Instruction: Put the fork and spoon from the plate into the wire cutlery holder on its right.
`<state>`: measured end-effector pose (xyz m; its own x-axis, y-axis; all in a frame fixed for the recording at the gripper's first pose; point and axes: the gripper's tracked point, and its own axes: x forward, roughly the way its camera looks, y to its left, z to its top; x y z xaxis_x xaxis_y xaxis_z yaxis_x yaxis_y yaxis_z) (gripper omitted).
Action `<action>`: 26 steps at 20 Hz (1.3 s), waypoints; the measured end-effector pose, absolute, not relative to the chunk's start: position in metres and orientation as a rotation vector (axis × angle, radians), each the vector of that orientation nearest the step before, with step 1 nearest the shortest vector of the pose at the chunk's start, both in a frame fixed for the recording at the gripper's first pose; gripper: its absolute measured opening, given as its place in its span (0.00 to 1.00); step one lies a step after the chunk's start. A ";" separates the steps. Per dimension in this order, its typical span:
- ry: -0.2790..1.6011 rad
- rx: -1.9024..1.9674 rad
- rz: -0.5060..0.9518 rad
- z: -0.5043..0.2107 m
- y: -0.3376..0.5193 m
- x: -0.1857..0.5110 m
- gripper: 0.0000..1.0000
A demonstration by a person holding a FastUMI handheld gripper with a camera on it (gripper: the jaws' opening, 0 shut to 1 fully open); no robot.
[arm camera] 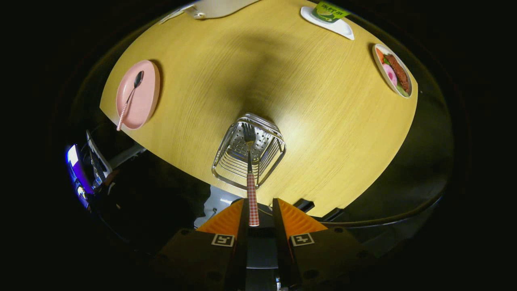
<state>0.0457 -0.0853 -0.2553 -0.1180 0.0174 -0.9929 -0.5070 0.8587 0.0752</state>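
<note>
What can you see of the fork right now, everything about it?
The fork has a shiny metal head and neck and a checked red-and-white handle. It stands tines down inside the wire cutlery holder, its handle rising out over the near rim toward the hand-held gripper. The handle's end sits between the fingers, against one of them; the fingers look slightly apart, so a full grip is unclear.

The gripper (258, 212) has two ribbed, wedge-shaped fingers (226, 220) on dark blocky mounts, each carrying a square black-and-white marker; round screw heads, perhaps recessed, dot the dim housing below.
</note>
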 end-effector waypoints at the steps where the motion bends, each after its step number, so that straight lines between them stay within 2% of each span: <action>1: 1.604 -0.366 0.467 -0.244 -0.082 0.047 0.36; 4: 1.479 -0.274 0.501 -0.212 -0.058 0.041 0.38; 8: 1.332 -0.075 0.579 -0.178 0.025 0.018 0.38; 13: 1.250 0.144 0.661 -0.172 0.149 -0.012 0.38; 18: 1.284 0.306 0.666 -0.204 0.247 -0.025 0.42; 26: 1.393 0.416 0.502 -0.284 0.311 -0.012 0.42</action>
<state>-0.0115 0.3107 -0.2844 0.1035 0.5630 -0.8199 -0.0895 0.8263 0.5561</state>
